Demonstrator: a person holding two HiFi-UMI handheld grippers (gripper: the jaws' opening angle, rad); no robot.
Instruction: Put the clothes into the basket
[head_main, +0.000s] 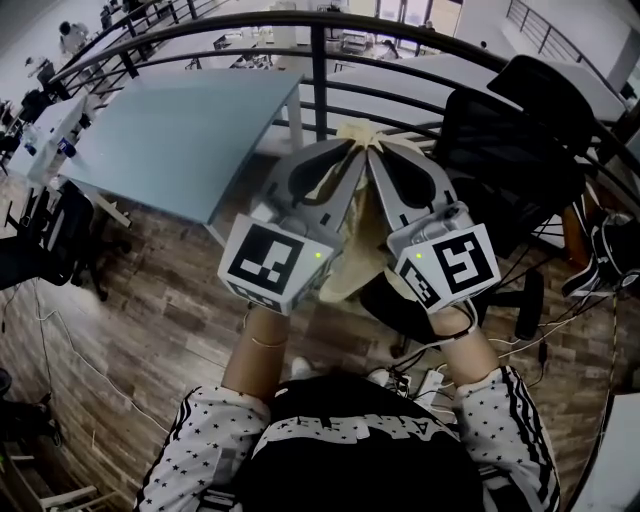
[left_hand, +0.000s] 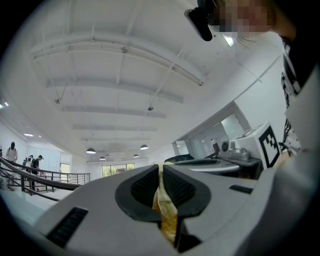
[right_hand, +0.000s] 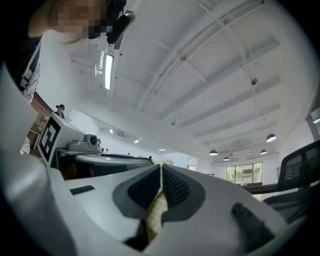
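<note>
The left gripper (head_main: 340, 160) and the right gripper (head_main: 385, 160) are both clenched on one cream garment (head_main: 350, 268), held up between them at the centre of the head view. No basket shows, only a table (head_main: 190, 130) at ten o'clock and a chair (head_main: 510, 150) at two. By my judgement the garment is picked up, and placing it in the basket is left.

Grey left claw (head_main: 352, 152), grey right claw (head_main: 376, 152) — black-and-white marker cubes (head_main: 272, 262), star-dotted white sleeves (head_main: 203, 432)
</note>
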